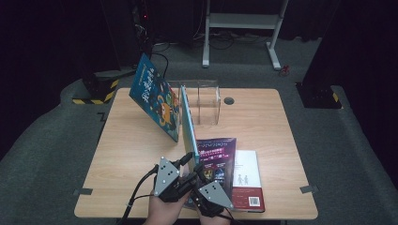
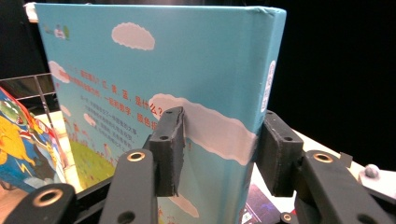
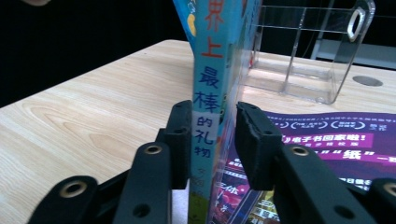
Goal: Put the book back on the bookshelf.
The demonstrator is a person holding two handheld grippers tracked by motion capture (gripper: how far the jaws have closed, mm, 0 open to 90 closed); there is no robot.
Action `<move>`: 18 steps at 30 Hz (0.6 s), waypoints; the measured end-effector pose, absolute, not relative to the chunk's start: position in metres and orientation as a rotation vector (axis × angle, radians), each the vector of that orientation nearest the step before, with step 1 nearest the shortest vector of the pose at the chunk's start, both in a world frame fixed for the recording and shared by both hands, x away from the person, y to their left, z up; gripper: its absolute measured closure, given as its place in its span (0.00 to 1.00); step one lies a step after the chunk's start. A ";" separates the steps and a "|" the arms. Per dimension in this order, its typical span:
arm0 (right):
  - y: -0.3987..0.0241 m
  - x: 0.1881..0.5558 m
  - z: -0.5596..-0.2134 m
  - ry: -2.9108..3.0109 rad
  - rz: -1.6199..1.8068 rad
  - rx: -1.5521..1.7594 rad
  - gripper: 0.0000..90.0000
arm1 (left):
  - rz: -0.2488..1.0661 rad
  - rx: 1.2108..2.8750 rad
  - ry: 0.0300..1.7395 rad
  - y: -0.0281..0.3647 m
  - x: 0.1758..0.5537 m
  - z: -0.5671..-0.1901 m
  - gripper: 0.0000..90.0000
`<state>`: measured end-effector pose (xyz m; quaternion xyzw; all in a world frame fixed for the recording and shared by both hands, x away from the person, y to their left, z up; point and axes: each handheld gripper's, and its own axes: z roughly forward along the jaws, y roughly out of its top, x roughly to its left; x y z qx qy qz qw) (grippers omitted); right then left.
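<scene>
A thin light-blue picture book [image 1: 188,124] stands upright on its edge on the wooden table [image 1: 131,154], its spine facing me. In the left gripper view the book's cloud-printed cover [image 2: 140,70] sits between the jaws, and my left gripper [image 2: 219,140] is shut on it, both pads against it. My right gripper [image 3: 215,135] straddles the spine [image 3: 210,70] lower down; its left pad touches and the right pad stands slightly off, so it is open. From above, the left gripper [image 1: 187,161] and right gripper [image 1: 199,171] sit side by side at the book's near end.
A second blue picture book [image 1: 155,96] leans tilted to the left of the standing one. A clear acrylic holder [image 1: 206,101] stands at the back. A purple book [image 1: 218,157] and a white and red book [image 1: 246,180] lie flat to the right.
</scene>
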<state>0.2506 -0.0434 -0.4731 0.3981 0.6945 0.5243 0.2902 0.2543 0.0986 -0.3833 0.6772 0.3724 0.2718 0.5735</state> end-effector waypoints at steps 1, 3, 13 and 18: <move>-0.042 0.250 -0.473 1.858 1.401 1.056 0.72 | 0.640 1.586 0.873 0.099 0.254 -0.383 0.64; -0.041 0.250 -0.473 1.863 1.402 1.046 0.72 | 0.651 1.579 0.874 0.101 0.251 -0.384 0.65; -0.035 0.248 -0.474 1.911 1.433 1.012 0.66 | 0.727 1.564 0.866 0.107 0.242 -0.388 0.73; -0.033 0.246 -0.474 1.936 1.450 0.997 0.65 | 0.760 1.542 0.882 0.113 0.240 -0.390 0.76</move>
